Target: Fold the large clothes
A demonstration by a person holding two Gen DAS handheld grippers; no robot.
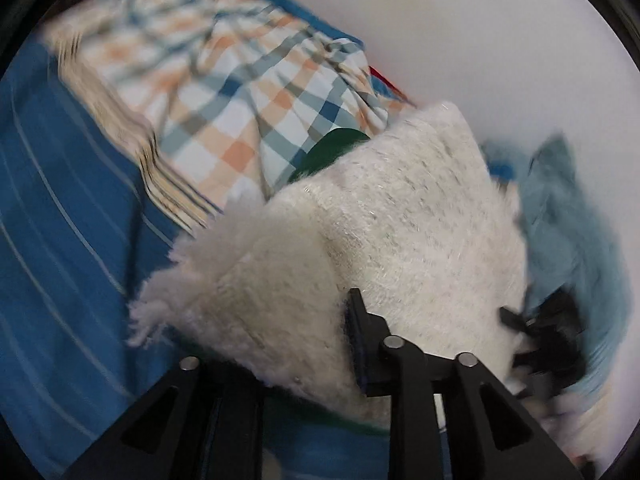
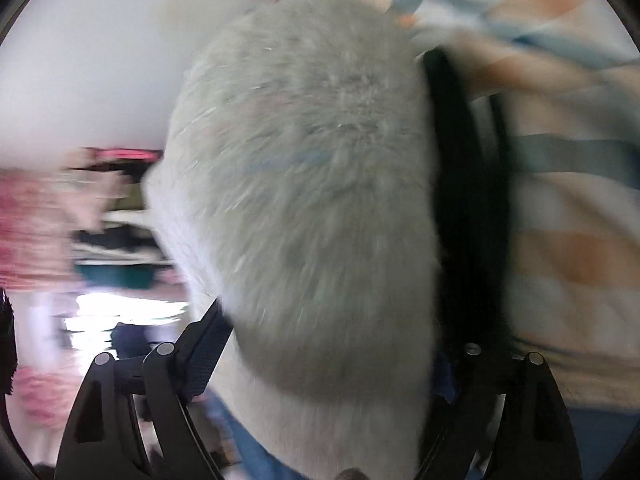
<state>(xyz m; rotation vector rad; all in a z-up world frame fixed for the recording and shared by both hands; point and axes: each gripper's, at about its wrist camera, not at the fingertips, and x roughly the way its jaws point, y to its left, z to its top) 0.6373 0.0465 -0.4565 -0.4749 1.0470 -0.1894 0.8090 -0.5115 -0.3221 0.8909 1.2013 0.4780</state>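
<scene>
White fluffy garment (image 1: pixel 384 216), cream-white pile, looks greyer in the right wrist view (image 2: pixel 304 184). Checked cloth (image 1: pixel 224 92): white, orange, blue, grey-green plaid. Bedsheet (image 1: pixel 60 216) blue with thin pale stripes. Dark green patch (image 1: pixel 332 150). Light blue fabric (image 1: pixel 568 216). Gripper fingers (image 1: pixel 362 320) black.

Fluffy white garment (image 2: pixel 304 184) hides the right tongs' (image 2: pixel 332 320) gap; left of it, pink clutter (image 2: pixel 36 216) smears into blur.

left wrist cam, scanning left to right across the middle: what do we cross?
Blue striped bedsheet → plaid shirt → white fluffy garment → light blue cloth.
</scene>
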